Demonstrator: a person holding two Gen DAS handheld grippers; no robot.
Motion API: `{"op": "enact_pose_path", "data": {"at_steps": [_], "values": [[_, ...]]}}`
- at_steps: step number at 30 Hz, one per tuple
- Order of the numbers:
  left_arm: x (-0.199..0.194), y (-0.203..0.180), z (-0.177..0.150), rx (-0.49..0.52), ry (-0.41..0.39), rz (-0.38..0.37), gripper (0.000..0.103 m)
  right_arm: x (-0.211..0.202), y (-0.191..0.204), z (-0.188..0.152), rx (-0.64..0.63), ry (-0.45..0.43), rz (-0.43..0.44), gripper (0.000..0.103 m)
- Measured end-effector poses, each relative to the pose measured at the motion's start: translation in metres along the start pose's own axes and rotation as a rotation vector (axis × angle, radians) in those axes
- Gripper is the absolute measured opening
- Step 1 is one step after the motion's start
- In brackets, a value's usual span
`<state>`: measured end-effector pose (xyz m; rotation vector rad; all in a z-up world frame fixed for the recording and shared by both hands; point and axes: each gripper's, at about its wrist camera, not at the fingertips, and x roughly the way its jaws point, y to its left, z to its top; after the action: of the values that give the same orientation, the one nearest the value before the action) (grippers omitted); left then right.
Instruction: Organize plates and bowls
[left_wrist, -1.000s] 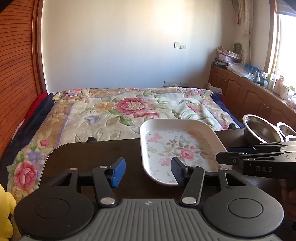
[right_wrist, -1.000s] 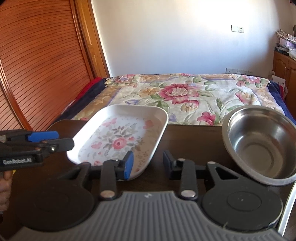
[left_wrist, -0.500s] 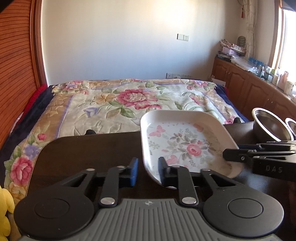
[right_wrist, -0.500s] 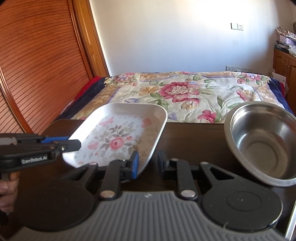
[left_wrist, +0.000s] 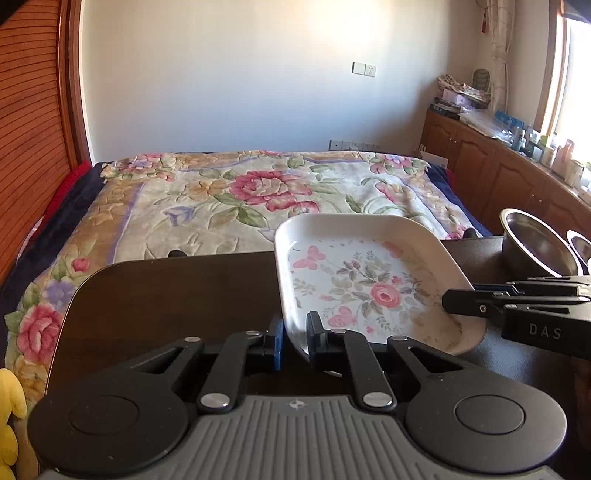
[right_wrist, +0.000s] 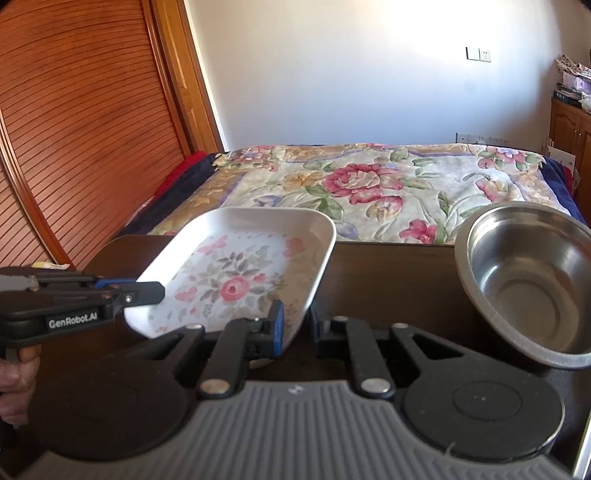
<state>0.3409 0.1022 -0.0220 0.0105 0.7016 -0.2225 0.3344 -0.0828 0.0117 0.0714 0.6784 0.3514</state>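
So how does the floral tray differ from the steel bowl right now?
The floral tray is rectangular, shallow and white with a printed rose; the steel bowl is round, deep and plain metal. The tray is gripped at its near corners by both the left gripper and the right gripper; nothing touches the bowl.

Dark wood table (left_wrist: 177, 288) in front of a bed with floral blanket (left_wrist: 258, 192). Slatted wooden door (right_wrist: 85, 122) at left, cluttered wooden cabinets (left_wrist: 491, 162) along right wall, yellow plush toy (left_wrist: 9, 410) bottom-left.
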Motion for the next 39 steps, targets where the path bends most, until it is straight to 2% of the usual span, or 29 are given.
{"op": "enact_pose_path", "data": {"at_steps": [8, 16, 28, 39], "values": [[-0.026, -0.001, -0.008, 0.000, -0.016, 0.005, 0.014, -0.016, 0.005, -0.004, -0.012, -0.015, 0.033, 0.016], [-0.075, -0.006, -0.018, -0.012, -0.056, -0.005, 0.015, -0.051, 0.015, -0.009, -0.016, -0.047, 0.074, 0.016], [-0.135, -0.025, -0.045, -0.008, -0.093, -0.012, 0.016, -0.100, 0.026, -0.026, -0.038, -0.084, 0.089, 0.016], [-0.167, -0.040, -0.070, -0.006, -0.115, -0.032, 0.016, -0.130, 0.027, -0.046, -0.032, -0.097, 0.091, 0.016]]}}
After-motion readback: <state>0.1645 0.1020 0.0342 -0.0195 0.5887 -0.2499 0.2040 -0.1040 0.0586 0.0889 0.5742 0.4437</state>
